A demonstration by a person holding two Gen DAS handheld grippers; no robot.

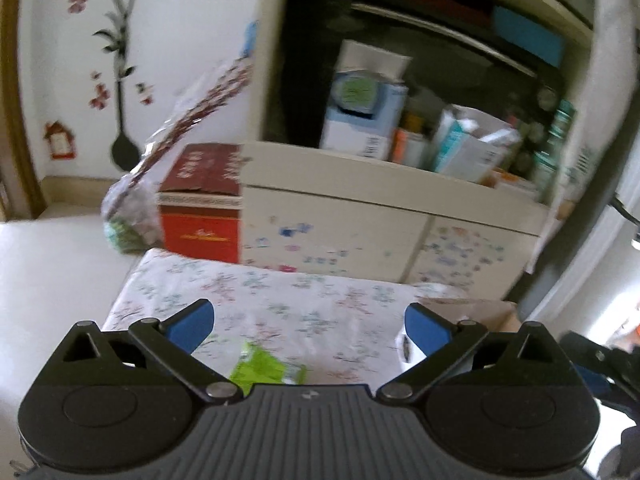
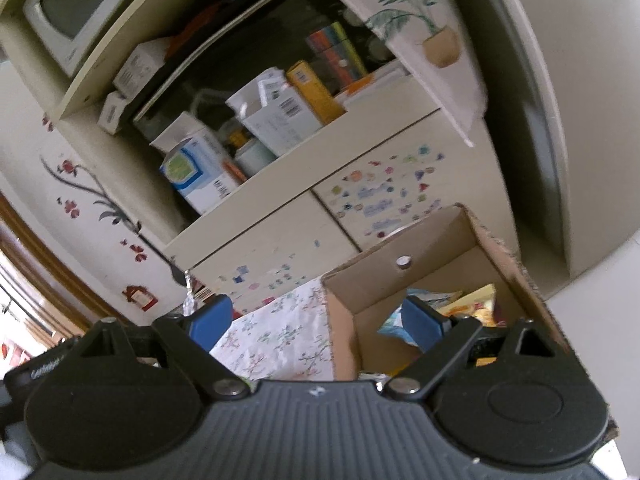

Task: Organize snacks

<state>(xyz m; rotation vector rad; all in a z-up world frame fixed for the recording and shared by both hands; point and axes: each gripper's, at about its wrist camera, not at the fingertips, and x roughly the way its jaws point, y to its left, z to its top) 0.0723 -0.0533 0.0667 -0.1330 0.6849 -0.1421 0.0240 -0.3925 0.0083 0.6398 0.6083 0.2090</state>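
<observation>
Worktop (image 1: 280, 300) under floral cloth, cabinet (image 2: 280, 236) behind. Cardboard box (image 2: 436, 248) at worktop's right already holds several snack packets (image 2: 468, 304): part sorted, I judge. Green snack packet (image 1: 264, 368) lies loose on cloth, outside box. Left tool (image 1: 310, 322) spread wide, empty. Right tool (image 2: 316, 320) likewise, hanging over box edge.

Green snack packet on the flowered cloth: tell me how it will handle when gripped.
The green snack packet looks like thin, crinkled film, so probably floppy and light. It lies flat on the flowered cloth, so it likely won't roll, though it may slide.
</observation>
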